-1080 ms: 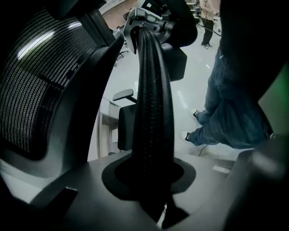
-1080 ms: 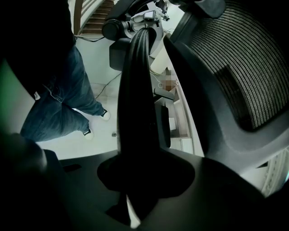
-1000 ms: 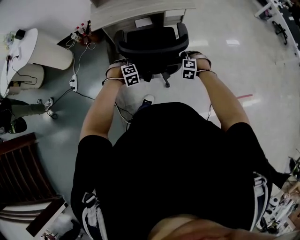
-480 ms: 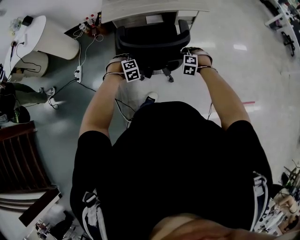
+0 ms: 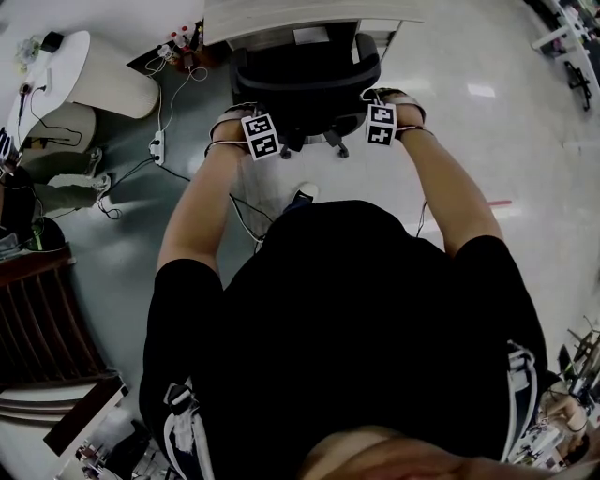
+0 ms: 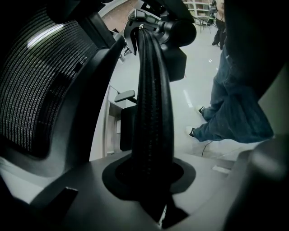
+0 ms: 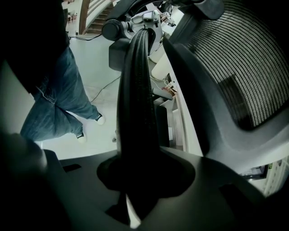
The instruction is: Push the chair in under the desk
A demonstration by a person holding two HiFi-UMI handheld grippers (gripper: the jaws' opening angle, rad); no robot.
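**Both grippers clamped on the chair's armrests at the desk**

We are standing behind the black chair (image 5: 305, 80) and looking down on it in the head view. Its front is sitting right at the near edge of the pale desk (image 5: 281, 11), while the seat, the arms and the wheeled base are showing on the floor (image 5: 487, 141) on our side.

Our left gripper (image 5: 246, 114) is gripping the left armrest (image 5: 240, 73). In the left gripper view, its jaws (image 6: 151, 180) are standing close together, pressing on the stitched black pad (image 6: 153, 90) that is running straight up between them, with the mesh backrest (image 6: 40, 81) rising beside it.

Our right gripper (image 5: 386, 98) is doing the same on the right armrest (image 5: 367, 58). In the right gripper view, its jaws (image 7: 137, 180) are closing on that pad (image 7: 135, 90), with the mesh (image 7: 244, 58) alongside.

A power strip (image 5: 157, 145) is lying on the floor to the left, well apart from the chair, and a wooden chair (image 5: 42, 328) is standing nearer to us on that side.
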